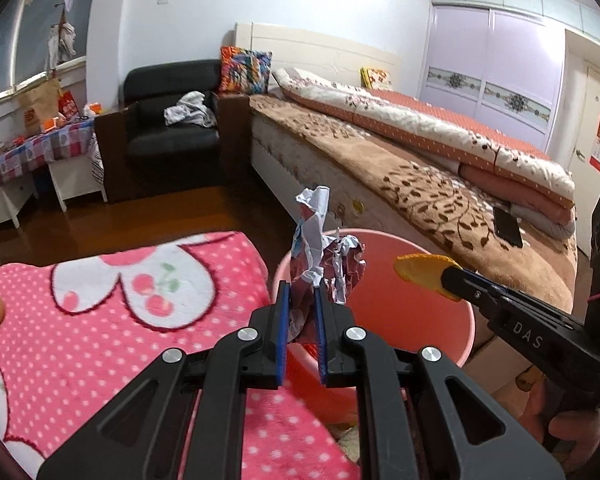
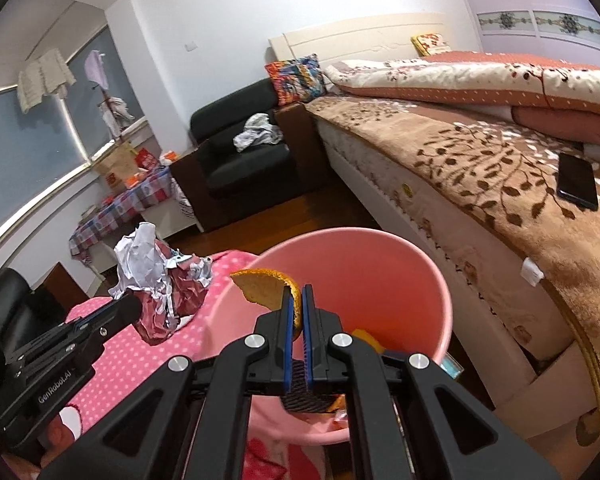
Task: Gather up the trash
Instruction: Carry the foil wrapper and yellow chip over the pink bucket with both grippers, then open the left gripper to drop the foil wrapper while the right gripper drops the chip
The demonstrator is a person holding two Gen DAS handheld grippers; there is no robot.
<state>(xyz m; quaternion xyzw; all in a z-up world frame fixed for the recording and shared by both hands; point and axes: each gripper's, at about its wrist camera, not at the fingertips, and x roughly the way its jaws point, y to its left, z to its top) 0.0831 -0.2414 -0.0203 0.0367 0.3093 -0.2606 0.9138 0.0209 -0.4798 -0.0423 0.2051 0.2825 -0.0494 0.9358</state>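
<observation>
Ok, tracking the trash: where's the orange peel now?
Pinched in the right gripper, the orange peel hangs over the pink bucket.

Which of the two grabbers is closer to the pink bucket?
Right. The right gripper holds the orange peel over the pink bucket's mouth; the left gripper, clamping crumpled paper, sits beside the rim, above the pink blanket.

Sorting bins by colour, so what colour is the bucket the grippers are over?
Pink. The bucket shows best in the right wrist view.
</observation>
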